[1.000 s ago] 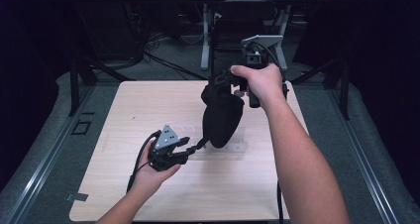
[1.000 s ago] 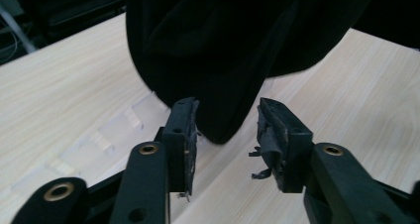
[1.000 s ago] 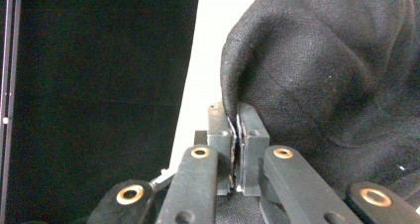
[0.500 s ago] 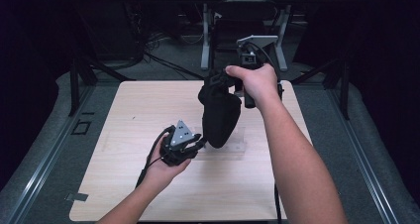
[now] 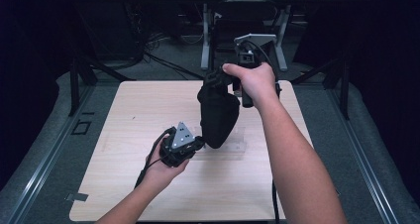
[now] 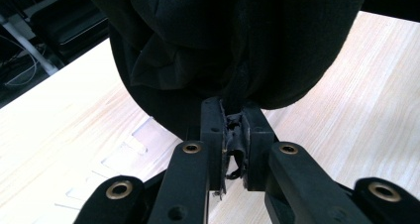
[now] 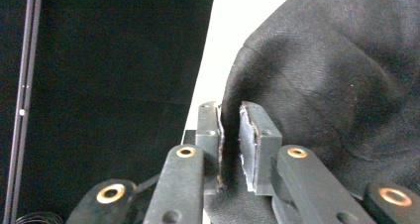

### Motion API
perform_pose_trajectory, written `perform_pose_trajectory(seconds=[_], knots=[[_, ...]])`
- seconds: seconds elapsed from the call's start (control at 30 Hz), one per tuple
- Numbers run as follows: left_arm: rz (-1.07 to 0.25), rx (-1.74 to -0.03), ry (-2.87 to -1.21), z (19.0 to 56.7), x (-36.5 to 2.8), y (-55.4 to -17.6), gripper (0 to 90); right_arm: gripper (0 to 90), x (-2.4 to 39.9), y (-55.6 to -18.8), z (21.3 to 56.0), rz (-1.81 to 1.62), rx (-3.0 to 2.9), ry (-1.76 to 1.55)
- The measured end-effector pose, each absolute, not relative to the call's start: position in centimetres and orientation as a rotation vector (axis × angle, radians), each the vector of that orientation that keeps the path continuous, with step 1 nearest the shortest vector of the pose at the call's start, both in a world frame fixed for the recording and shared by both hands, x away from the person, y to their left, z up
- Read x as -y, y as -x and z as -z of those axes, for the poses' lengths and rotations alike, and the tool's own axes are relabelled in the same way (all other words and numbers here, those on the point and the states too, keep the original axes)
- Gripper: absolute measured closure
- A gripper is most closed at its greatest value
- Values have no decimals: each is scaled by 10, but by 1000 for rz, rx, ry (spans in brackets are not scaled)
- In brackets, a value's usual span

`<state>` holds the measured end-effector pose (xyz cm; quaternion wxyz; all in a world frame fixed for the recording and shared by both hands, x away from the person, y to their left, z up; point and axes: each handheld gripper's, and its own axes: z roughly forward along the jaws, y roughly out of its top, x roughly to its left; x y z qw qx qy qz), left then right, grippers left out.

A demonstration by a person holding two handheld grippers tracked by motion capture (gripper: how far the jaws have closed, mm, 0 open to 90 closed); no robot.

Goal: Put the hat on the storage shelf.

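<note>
One black fabric bag suspended over desk. Right hand-held gripper clamped on its top edge; left hand-held gripper clamped on its bottom edge.

The black bag I hold is matt woven cloth — soft, creased, faintly fuzzy where light catches it. My left gripper and my right gripper have matt black plastic jaws with brass-coloured rivets; their pads look scuffed and frayed. The table is pale wood-grain — smooth, low sheen.
</note>
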<state>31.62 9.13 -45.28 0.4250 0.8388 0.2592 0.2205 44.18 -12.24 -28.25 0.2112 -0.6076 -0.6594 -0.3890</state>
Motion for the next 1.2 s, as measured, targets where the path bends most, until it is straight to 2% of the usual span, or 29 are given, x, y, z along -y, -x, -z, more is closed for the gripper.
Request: perform_pose_trajectory(seconds=[0.2,0.7,1.2], knots=[[-569,-650,-2103,454,-94,-316,842,737,129,-439,275,1148,1805,1678],[-562,-692,-2101,464,-114,-317,846,732,151,-434,271,1161,1806,1742],[-509,-799,-2109,499,-139,-318,825,721,157,-436,278,1134,1809,1766]])
